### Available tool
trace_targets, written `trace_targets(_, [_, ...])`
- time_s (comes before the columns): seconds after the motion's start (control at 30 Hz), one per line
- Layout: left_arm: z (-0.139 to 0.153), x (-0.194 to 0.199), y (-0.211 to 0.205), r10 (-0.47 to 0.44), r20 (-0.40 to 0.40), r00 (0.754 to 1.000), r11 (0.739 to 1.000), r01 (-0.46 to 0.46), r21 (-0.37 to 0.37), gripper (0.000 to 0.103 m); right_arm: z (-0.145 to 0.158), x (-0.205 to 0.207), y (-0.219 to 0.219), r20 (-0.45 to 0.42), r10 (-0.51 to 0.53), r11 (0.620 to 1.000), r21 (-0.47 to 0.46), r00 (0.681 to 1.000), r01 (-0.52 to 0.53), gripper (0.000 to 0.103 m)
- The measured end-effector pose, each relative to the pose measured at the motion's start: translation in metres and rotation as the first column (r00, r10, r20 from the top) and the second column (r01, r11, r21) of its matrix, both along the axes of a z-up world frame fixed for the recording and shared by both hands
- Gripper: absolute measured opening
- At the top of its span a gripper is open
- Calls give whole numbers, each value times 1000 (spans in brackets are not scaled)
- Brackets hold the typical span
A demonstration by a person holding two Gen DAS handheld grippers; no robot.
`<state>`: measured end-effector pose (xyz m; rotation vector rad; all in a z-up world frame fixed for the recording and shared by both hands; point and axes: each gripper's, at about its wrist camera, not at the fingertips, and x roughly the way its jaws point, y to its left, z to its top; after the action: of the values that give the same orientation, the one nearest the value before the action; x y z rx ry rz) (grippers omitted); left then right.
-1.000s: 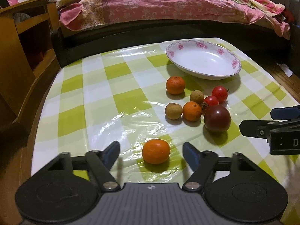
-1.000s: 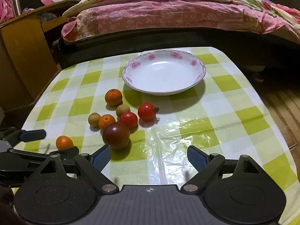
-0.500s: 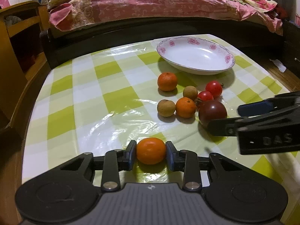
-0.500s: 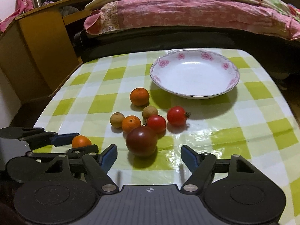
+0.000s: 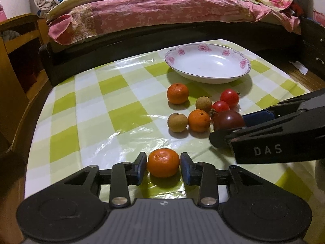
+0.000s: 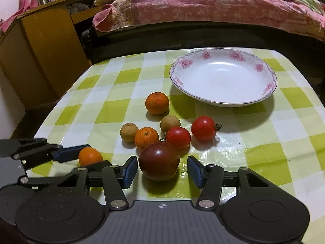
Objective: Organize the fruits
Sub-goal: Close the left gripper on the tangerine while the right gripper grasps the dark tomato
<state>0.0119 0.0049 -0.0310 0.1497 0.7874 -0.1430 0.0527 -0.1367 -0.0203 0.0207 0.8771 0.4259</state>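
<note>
The small orange (image 5: 163,162) sits on the checked cloth right between the left gripper (image 5: 163,165) pads, which have just eased a touch and look to be barely on its sides, if at all. The dark tomato (image 6: 159,160) lies between the right gripper (image 6: 161,170) jaws, which have just been closing w/ gaps still showing on both sides. Best bet imo: squeeze gently till both fruits sit centred on the pads (round, so they'll roll), lift straight up, then carry fwd to the plate (image 6: 223,103) ahead.

The checked tabletop (image 6: 113,79) carries a floral plate (image 6: 262,99) (empty); near it lie mandarins (image 6: 157,103), longans (image 6: 170,123) and tomatoes (image 6: 203,128).
</note>
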Motion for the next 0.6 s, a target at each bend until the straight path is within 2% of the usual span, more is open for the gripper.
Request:
trace_targets(0.13, [-1,-1,3,14,2,1000,1000,-14,-14,49,0,0,-2,6,-3,1000,-1,1000,3,45])
trace_targets(0.2, [0,0,3,16,-2,1000,1000,-16,-14,49,1,0,-4,-3,0,1000,21,1000,0,37])
trace_targets(0.3, [2,2,2,9,-23,1000,1000,-10,-30,41,1,-1,-4,-13,-1,1000,23,1000,1,36])
trace_targets(0.6, [3,-3,-2,-7,-41,999,1000,6,-20,40,5,-7,-9,-27,-5,1000,20,1000,5,36])
